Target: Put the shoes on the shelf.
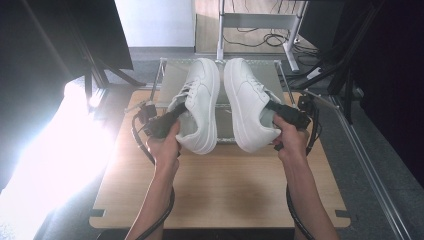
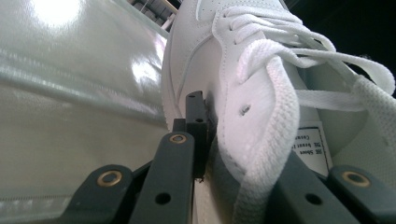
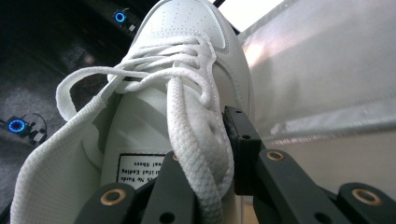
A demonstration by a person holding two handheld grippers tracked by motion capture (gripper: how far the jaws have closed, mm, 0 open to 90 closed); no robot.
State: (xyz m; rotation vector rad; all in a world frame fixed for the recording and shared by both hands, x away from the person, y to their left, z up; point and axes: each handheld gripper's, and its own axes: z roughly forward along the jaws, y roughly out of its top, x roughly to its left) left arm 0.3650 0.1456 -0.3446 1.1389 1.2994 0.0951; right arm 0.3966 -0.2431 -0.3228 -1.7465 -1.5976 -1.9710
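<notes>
Two white lace-up sneakers are held up above the table, soles turned toward each other. My left gripper (image 1: pixel 172 112) is shut on the collar of the left sneaker (image 1: pixel 200 102); in the left gripper view one jaw sits outside the shoe's side wall (image 2: pixel 205 84) and the other inside the opening. My right gripper (image 1: pixel 272 111) is shut on the collar of the right sneaker (image 1: pixel 245 100); in the right gripper view the jaws pinch the eyelet edge of that sneaker (image 3: pixel 187 28), its lace (image 3: pixel 196 140) draped over them.
A shiny silver tray or rack (image 1: pixel 172 80) stands at the far end of the wooden table (image 1: pixel 215 190) beneath the shoes. Black frames and cables flank both sides. Strong glare falls at the left. A desk's legs stand beyond.
</notes>
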